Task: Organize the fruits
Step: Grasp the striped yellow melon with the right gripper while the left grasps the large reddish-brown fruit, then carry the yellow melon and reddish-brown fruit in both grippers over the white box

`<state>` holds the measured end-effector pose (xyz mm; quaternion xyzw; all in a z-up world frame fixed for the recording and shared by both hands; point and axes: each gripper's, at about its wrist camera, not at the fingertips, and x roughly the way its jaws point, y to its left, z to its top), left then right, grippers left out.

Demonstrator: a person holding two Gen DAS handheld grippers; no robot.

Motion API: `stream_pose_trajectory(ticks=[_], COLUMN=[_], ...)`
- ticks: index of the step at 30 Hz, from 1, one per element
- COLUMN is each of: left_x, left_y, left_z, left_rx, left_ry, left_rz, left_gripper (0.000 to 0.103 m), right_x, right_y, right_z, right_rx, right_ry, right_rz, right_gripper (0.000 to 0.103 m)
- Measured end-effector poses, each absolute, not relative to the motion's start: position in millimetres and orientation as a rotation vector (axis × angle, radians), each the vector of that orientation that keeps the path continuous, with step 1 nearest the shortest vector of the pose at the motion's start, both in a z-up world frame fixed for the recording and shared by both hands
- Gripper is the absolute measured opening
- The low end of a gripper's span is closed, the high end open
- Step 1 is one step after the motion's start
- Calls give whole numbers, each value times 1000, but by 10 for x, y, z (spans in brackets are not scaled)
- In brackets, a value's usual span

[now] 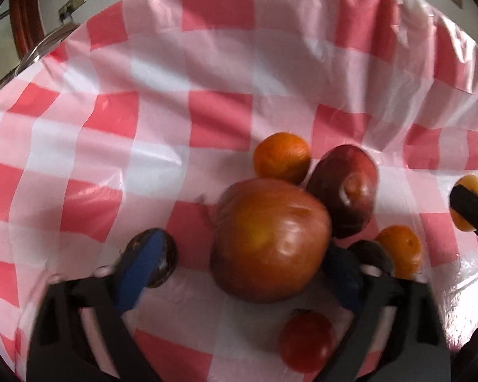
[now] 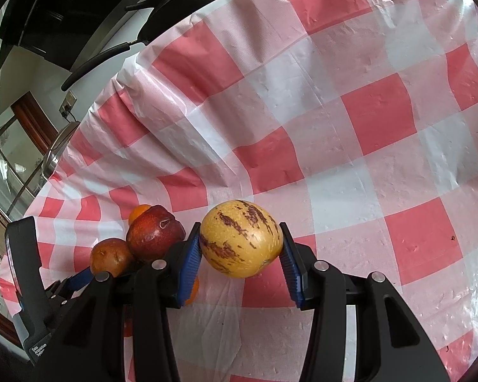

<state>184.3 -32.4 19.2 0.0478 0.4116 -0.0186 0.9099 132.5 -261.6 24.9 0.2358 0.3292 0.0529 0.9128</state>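
My right gripper (image 2: 240,256) has its jaws clenched on a yellow pepino melon (image 2: 240,238) with purple streaks, held above the checkered table (image 2: 382,133). My left gripper (image 1: 242,267) has its jaws spread around a large brownish-red apple (image 1: 269,242). Beyond it lie a dark red apple (image 1: 344,187) and a tangerine (image 1: 282,156), touching.

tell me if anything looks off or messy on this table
The checked tablecloth is rumpled, bunched into folds along its far edge. The yellow fruit clamped in the right gripper bears dark brown streaks, possibly natural markings. Nothing is spilled.
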Motion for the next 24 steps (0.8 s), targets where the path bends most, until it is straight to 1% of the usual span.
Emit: stream_pose_trajectory(ticks=[1,2,6,11,24], left_x=[1834,1813,1725,1769,1536], left_y=[-329,-322,-138,161,295], left_z=[186,188,228,149,239], left_rx=[90,87,-18,-147,-176], left_ry=[853,849,818,842,754], left_rz=[-49,-44,-53,-74,-65], left_gripper=[60,60,60,60,60], right_x=[1324,1324,1324,1337,1348], right_y=[-2615,-2614,-2614,-2599,-2598], right_z=[249,249,249,243,233], right_rx=[485,485,485,481,490], right_ry=[678,677,678,683,688], right_rz=[110,110,110,115,111], right_gripper=[46,46,46,46,46])
